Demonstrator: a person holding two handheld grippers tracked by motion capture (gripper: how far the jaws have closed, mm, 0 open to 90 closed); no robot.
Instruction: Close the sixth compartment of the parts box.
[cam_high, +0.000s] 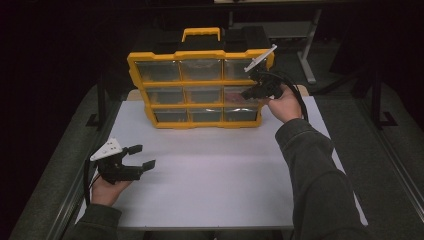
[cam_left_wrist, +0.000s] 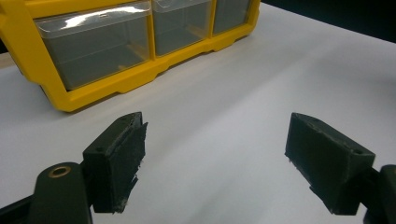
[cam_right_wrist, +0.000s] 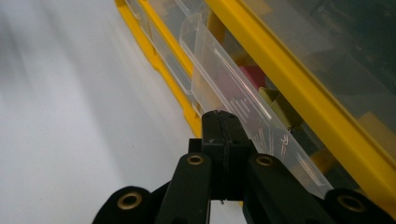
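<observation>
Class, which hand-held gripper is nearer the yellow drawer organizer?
Right. The right hand-held gripper is at the yellow drawer organizer, by its middle-right drawer; the left hand-held gripper hangs over the table, well short of it.

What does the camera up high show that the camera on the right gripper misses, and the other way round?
The high view takes in the whole yellow organizer with its carry handle, both of the person's hands, and the left gripper with jaws open over the table.

The right gripper view looks close along the right gripper, its jaws shut, beside a clear drawer standing slightly out from the frame, with coloured pieces inside.

Both show the organizer, the white table and the right gripper.
</observation>
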